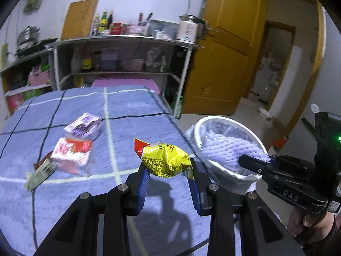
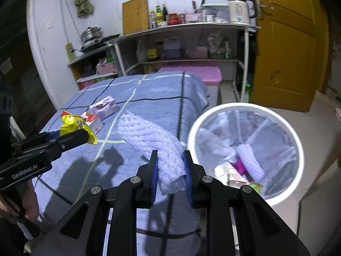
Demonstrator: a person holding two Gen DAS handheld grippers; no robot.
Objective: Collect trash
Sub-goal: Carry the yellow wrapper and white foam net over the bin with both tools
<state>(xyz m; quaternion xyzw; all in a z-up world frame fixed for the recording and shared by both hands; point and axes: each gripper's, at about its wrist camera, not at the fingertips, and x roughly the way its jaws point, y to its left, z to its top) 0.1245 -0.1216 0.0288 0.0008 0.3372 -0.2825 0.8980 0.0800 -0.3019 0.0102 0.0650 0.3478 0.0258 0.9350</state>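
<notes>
Left gripper (image 1: 168, 170) tilted down over the blue checked cloth (image 1: 70, 202), jaws part-way closed and pinching a crumpled yellow wrapper (image 1: 165, 160) between the blue pads (image 1: 143, 183); wrapper sits right at the fingertips, lifted clear of the cloth with its shadow below. Ahead and to the left of this gripper two small cartons lie on the cloth: a pink one (image 1: 72, 153) and a purple one (image 1: 84, 125) just behind it, touching or nearly so, with a flat greenish packet (image 1: 39, 175) beside the pink one. To its right, off the table edge, the white bin (image 1: 226, 170) with a clear liner. Right gripper (image 2: 171, 170) also pitched down, jaws closed narrow on a white foam net sleeve (image 2: 149, 136), squeezed at its near end; the rest of the sleeve sticks out forward and left past the fingertips, above the cloth. Bin (image 2: 298, 149) sits just right of this gripper, lower down on the floor, rim open toward the camera, already holding wrappers and another foam net (image 2: 250, 162). In the right view the left gripper (image 2: 85, 135) comes in from the left, hand (image 2: 20, 204) wrapped around its grip below. In the left view the right gripper (image 1: 253, 163) reaches in from the right over the bin rim, fingers of the hand (image 1: 309, 224) on its handle. Frames somewhat blurred.
</notes>
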